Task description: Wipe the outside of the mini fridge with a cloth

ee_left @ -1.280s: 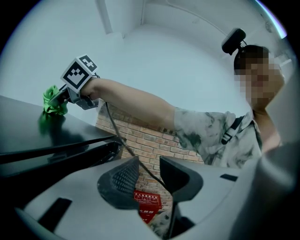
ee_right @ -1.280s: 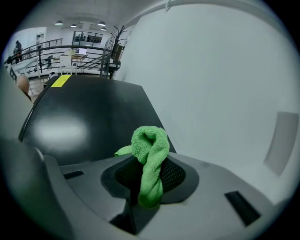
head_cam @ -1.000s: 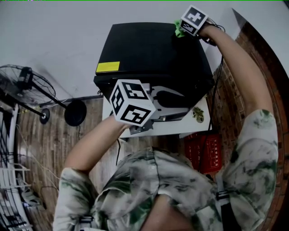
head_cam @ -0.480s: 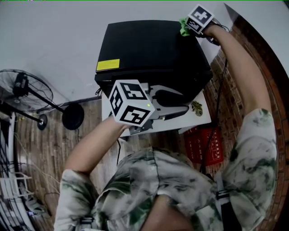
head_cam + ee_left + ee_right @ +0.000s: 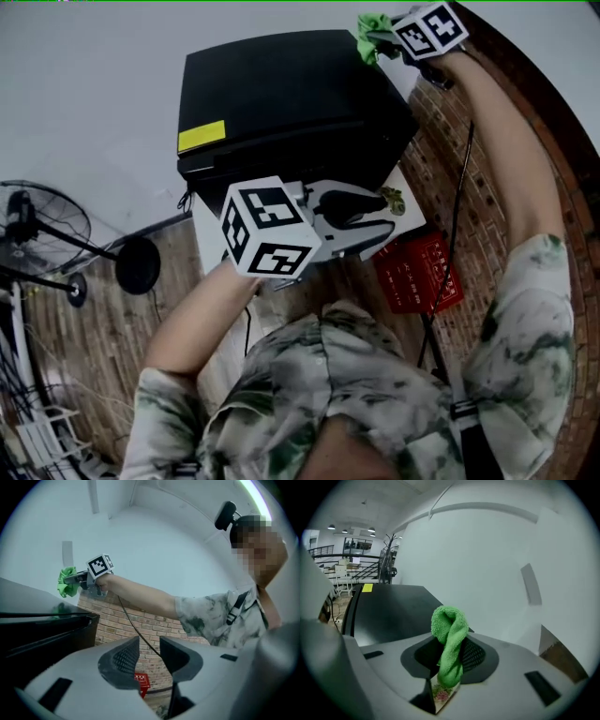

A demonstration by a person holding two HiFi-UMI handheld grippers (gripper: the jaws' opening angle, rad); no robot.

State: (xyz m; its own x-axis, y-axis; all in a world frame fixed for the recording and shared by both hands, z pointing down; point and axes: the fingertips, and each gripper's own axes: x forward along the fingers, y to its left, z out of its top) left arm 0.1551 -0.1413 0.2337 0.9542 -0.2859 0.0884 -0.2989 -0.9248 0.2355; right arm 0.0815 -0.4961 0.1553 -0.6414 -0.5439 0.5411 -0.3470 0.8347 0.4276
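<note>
Nearest, the person's left arm brings the L gripper (image 5: 370, 221) in low in front of the mini fridge (image 5: 281, 98). In the left gripper view its jaws (image 5: 149, 656) stand a narrow gap apart w/ nothing between them, only brick wall and floor showing through. Just to the right and below sits a red crate (image 5: 419, 274) on the floor; its contents can't be made out. The fridge is a black box on a white stand (image 5: 211, 234), w/ a yellow sticker (image 5: 202, 137) near the front left edge of its top; its inside isn't visible from any view. At the far right corner of the fridge top the outstretched right arm holds the R gripper (image 5: 386, 39), jaws closed tight on a green cloth (image 5: 372, 37). In the right gripper view the cloth (image 5: 449, 634) is pinched mid-fold and sticks up as a loop above the jaws, w/ the glossy top behind it. The cloth sits at that top corner edge; whether it actually touches the surface can't be told. A floor fan (image 5: 37, 230) stands well off to the left.
</note>
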